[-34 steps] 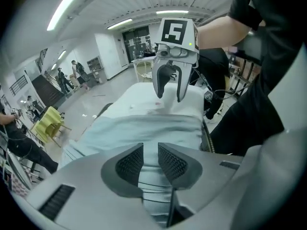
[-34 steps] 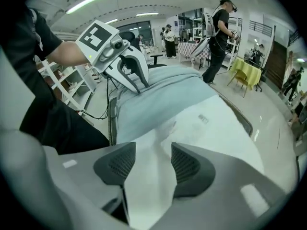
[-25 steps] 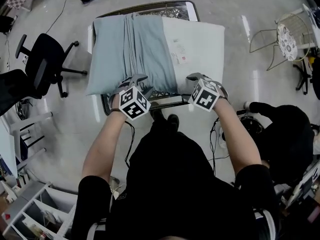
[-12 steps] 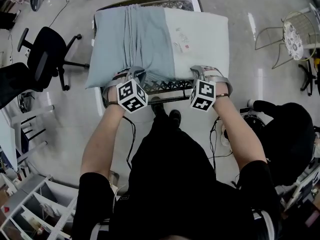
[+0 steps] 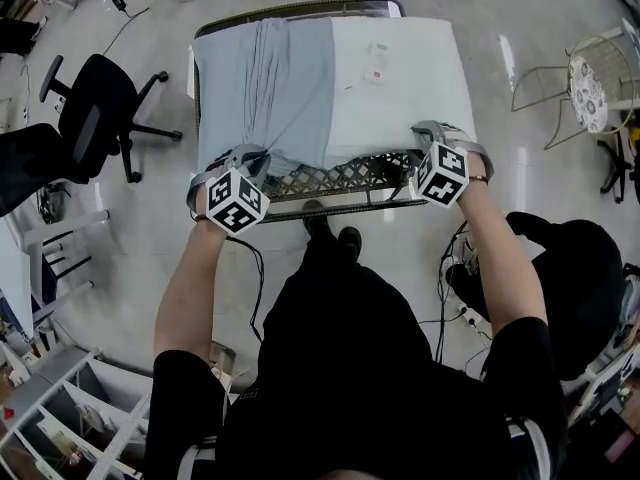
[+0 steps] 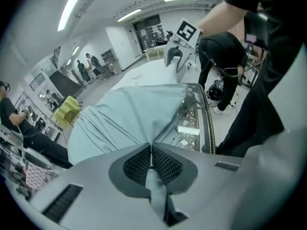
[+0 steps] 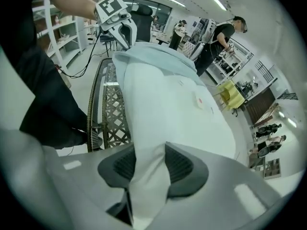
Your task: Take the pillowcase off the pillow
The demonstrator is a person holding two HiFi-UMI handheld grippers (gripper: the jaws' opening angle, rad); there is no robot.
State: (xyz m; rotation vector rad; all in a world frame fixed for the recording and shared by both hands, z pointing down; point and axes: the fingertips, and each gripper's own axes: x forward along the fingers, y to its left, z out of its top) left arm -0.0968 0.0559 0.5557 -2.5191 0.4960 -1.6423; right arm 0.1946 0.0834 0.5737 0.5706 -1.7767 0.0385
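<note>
Left fingers (image 6: pixel 136 164) pinch pillowcase (image 6: pixel 124 123) | right fingers (image 7: pixel 180 164) pinch pillow (image 7: pixel 163 95) | head view: unseen

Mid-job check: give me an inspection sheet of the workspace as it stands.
Surface: lattice metal table.
Job's things: blue-grey pillowcase covers the white pillow's left part; right part bare.
Clutter: nothing seen.
Grippers: left gripper shut on pillowcase fabric; right gripper, jaws just been closing, pinches the pillow's edge.
Cables: black cable on the floor by the person.
Surroundings: office chair left, wire chair right, shelves.
</note>
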